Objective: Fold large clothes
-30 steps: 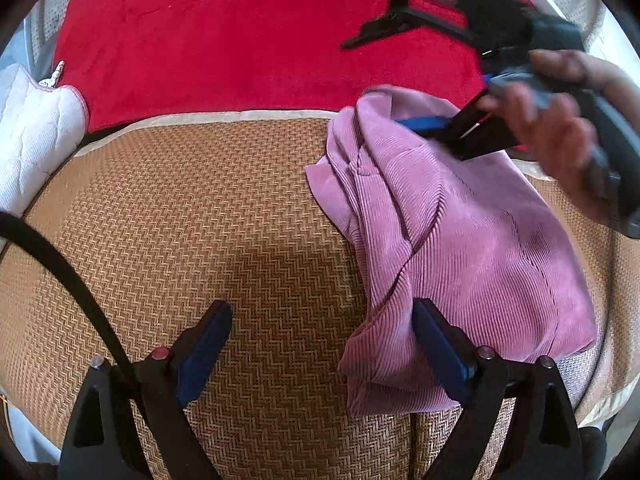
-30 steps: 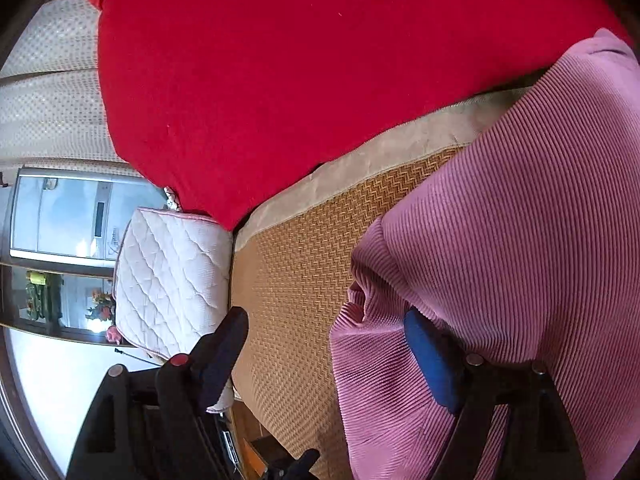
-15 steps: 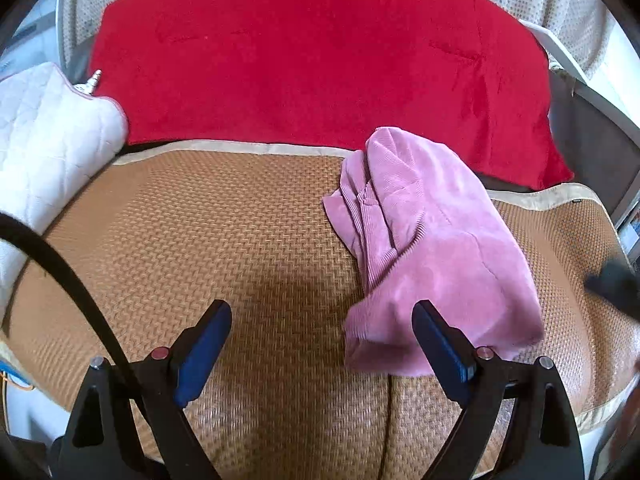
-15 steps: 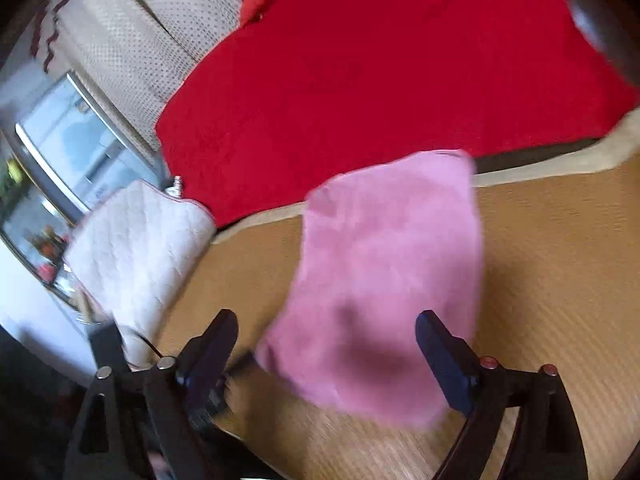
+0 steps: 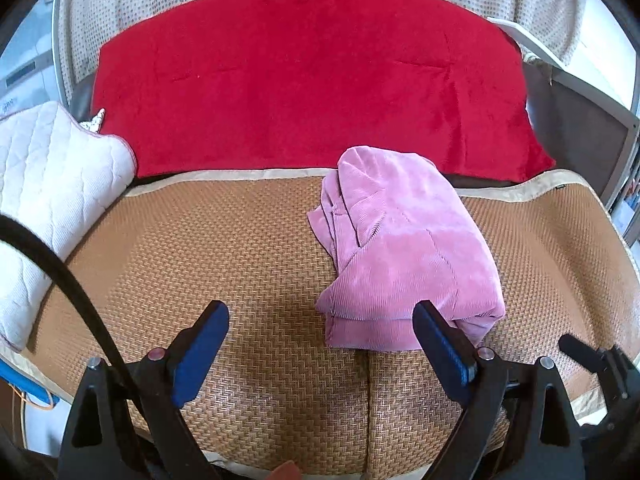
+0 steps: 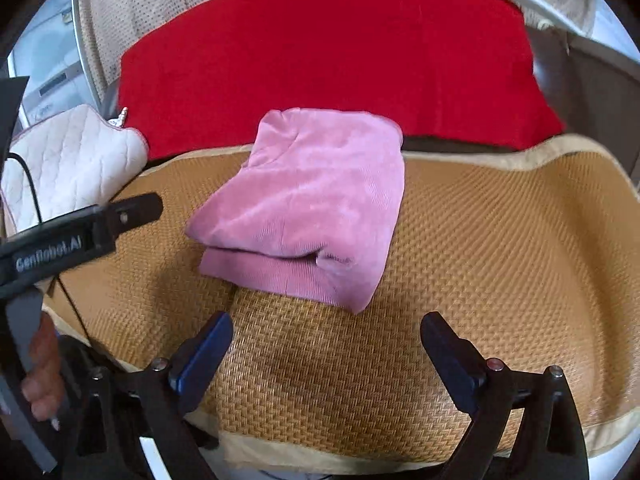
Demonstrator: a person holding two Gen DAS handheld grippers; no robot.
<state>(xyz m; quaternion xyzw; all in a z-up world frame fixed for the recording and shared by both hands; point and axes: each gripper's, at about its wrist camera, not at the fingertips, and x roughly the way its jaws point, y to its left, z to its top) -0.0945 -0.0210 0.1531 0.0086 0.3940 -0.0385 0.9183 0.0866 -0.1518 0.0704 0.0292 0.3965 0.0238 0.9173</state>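
White lettering that looks like "GenRobot.AI" runs along the black body of the left gripper, legible only in the right wrist view, where a hand grips its handle. The folded pink corduroy garment lies on the woven tan mat, its far edge touching the red blanket. The left gripper's jaws stand spread and empty. The right gripper is likewise wide apart, holding nothing. A white quilted cushion sits at the left.
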